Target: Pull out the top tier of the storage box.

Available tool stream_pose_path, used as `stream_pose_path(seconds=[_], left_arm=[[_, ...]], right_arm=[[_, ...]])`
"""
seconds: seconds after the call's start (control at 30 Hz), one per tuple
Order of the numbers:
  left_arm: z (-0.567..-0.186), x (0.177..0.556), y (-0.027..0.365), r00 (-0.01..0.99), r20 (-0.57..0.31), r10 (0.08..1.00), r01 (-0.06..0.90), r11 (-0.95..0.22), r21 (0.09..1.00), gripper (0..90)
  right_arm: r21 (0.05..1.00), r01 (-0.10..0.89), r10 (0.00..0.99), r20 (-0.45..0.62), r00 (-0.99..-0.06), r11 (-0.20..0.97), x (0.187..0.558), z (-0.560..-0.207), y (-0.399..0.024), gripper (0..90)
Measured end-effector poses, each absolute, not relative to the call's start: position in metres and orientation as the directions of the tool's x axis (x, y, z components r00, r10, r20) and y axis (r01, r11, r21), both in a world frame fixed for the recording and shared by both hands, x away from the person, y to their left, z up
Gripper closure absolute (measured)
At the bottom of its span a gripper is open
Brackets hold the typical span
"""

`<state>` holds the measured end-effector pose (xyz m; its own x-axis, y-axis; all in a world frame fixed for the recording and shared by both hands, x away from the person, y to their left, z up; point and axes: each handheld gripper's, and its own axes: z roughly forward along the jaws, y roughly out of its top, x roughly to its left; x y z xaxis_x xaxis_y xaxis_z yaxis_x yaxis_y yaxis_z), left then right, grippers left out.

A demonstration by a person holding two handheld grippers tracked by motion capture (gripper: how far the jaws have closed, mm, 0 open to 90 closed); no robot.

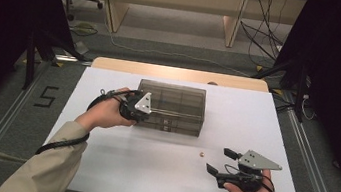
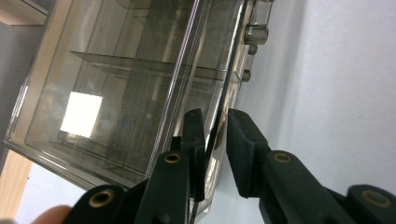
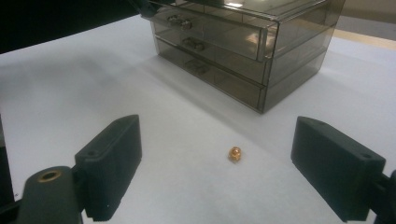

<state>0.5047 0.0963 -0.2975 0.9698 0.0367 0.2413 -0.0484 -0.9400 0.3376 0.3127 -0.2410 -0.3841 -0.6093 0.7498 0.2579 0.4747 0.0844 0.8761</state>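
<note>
A smoky see-through drawer box [image 1: 173,96] stands mid-table, its top drawer drawn slightly forward in the right gripper view [image 3: 210,32]. My left gripper [image 1: 149,109] reaches in at the box's front left corner. In the left gripper view its jaws [image 2: 215,128] straddle the thin front panel [image 2: 225,88] of the drawer. The panel lies against one pad and a gap shows at the other. My right gripper [image 1: 217,159] rests near the front right, wide open. A small gold nut [image 3: 234,153] lies on the table between and just beyond its jaws [image 3: 217,128].
The white table top [image 1: 114,159] ends in a wooden strip [image 1: 177,72] at the far side. Drawer handles [image 2: 256,32] show on the box front. Cables trail from both grippers toward the person's sleeves.
</note>
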Motion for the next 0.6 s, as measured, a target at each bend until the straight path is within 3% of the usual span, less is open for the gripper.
stream_pose_path(seconds=[0.6], left_arm=[[-0.2949, 0.5107, 0.0991, 0.977, 0.209, -0.045, -0.115, -0.934, 0.338, 82.6]], right_arm=[[0.876, 0.474, 0.752, 0.257, -0.607, 0.084, 0.3125, -0.384, -0.2414, 17.1]])
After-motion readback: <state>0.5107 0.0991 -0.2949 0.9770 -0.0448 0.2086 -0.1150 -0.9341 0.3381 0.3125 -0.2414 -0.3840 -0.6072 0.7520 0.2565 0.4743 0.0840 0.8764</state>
